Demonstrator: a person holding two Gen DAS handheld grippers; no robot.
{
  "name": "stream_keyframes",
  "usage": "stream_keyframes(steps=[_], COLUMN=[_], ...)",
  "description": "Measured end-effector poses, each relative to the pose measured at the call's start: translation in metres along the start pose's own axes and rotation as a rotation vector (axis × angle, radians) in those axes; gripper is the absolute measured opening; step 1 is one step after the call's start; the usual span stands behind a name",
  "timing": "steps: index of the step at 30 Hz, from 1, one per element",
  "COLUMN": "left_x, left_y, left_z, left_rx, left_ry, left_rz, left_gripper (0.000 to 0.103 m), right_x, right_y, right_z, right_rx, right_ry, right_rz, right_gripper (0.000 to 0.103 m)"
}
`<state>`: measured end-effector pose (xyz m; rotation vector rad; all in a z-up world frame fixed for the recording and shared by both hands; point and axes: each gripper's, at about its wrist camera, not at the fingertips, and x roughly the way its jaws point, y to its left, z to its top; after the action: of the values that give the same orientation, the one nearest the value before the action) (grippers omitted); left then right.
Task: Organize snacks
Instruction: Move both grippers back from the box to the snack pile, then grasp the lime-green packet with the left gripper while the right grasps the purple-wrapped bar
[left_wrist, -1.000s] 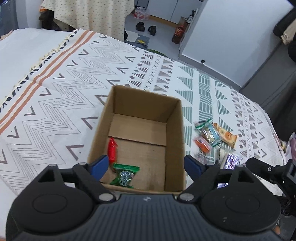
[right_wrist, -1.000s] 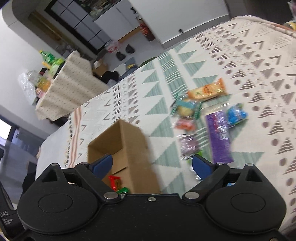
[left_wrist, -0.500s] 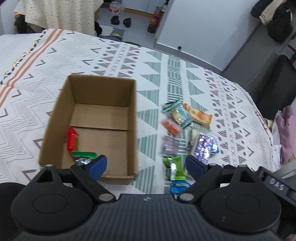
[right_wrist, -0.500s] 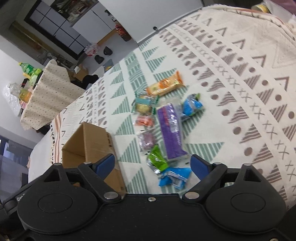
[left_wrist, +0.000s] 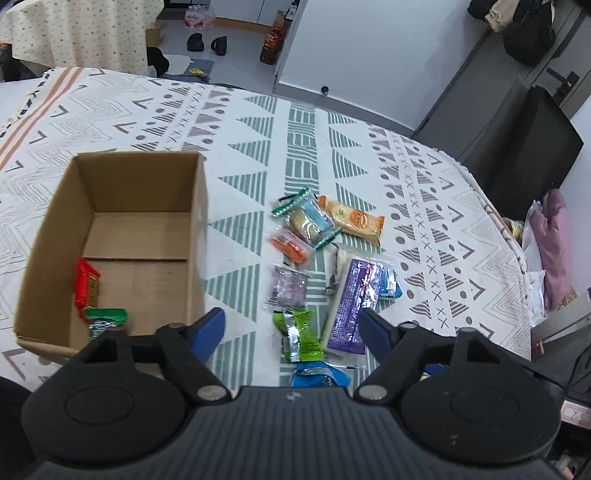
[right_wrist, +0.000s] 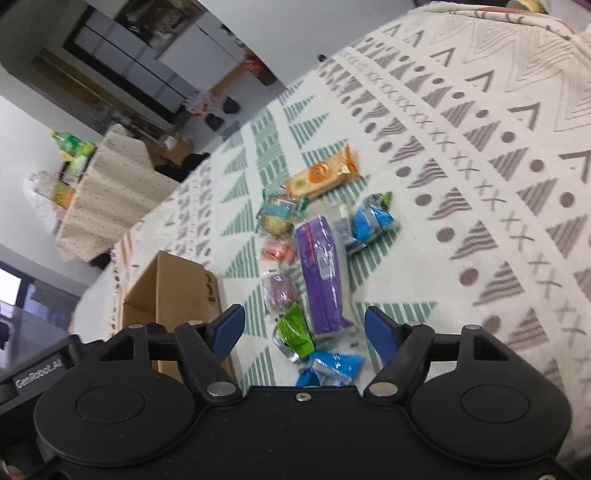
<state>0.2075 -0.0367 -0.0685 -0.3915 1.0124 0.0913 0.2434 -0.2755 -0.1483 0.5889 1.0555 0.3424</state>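
An open cardboard box sits on the patterned cloth and holds a red packet and a green packet. To its right lies a pile of snacks: a long purple pack, a lime-green packet, an orange bar, an orange sweet and blue packets. My left gripper hangs open above the lime-green packet. My right gripper is open over the same pile, holding nothing.
The cloth-covered surface ends at the right, where a pink bag and a dark cabinet stand. Beyond the far edge are a floor with shoes and a draped table.
Both grippers have swung right, from over the box to above the snack pile. The box has slid to the left in both views. Both stay open and empty.
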Motion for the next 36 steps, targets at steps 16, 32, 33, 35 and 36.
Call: stream_keyframes(steps=[16, 32, 33, 35, 36], left_x=[0.083, 0.137, 0.138, 0.140, 0.142], left_y=[-0.013, -0.007, -0.008, -0.007, -0.006], left_z=[-0.014, -0.020, -0.020, -0.019, -0.018], left_rx=[-0.040, -0.077, -0.072, -0.069, -0.071], left_ry=[0.128, 0.216, 0.216, 0.221, 0.221], left_rz=[0.048, 0.083, 0.080, 0.078, 0.079], left_gripper=[0.051, 0.041, 0.036, 0.029, 0.028], right_x=[0.049, 0.088, 0.090, 0.093, 0.094], right_y=[-0.029, -0.044, -0.045, -0.046, -0.045], right_z=[0.014, 0.019, 0.018, 0.018, 0.019], right_rx=[0.066, 0.077, 0.079, 0.079, 0.075], right_ry=[0.053, 0.129, 0.133, 0.141, 0.143], right_rz=[0.101, 0.103, 0.102, 0.109, 0.115], right_gripper=[0.058, 0.052, 0.047, 0.040, 0.036])
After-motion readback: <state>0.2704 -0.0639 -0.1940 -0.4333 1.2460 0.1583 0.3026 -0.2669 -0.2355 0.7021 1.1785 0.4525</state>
